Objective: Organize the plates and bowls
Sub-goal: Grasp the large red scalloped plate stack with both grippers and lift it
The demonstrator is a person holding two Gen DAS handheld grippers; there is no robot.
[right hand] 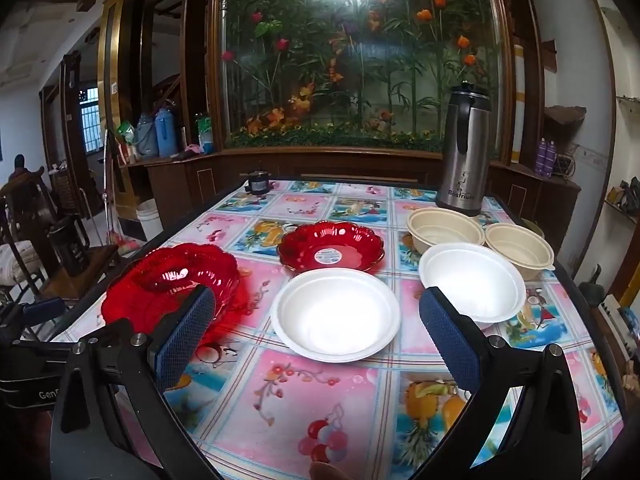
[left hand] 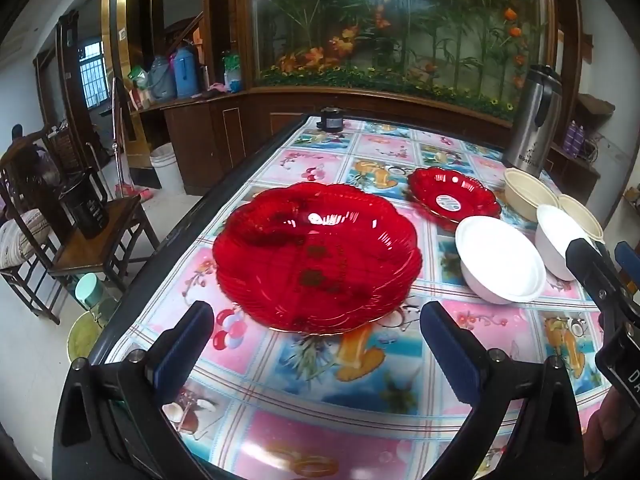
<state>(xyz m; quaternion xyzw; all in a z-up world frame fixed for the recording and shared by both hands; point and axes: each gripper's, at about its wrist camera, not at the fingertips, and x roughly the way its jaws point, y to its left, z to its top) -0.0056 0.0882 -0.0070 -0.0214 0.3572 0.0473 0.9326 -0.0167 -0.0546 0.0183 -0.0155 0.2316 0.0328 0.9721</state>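
Observation:
A large red scalloped plate [left hand: 316, 256] [right hand: 168, 284] lies on the left of the table, just ahead of my left gripper [left hand: 316, 344], which is open and empty. A smaller red plate [left hand: 454, 196] [right hand: 332, 246] with a round sticker lies farther back. Two white foam bowls [left hand: 500, 264] [right hand: 336, 314] [right hand: 472, 280] stand in the middle. Behind them are two beige bowls [left hand: 528, 192] [right hand: 444, 226] [right hand: 520, 246]. My right gripper [right hand: 316, 336] is open and empty, hovering short of the nearer white bowl. Its fingers [left hand: 588, 264] show at the right edge of the left wrist view.
A steel thermos jug [left hand: 532, 120] [right hand: 464, 152] stands at the table's far right. A small dark object [left hand: 330, 118] [right hand: 259, 184] sits at the far edge. The table [right hand: 280, 396] has a colourful fruit-print cover. Wooden chairs [left hand: 92, 236] with a dark mug stand to the left.

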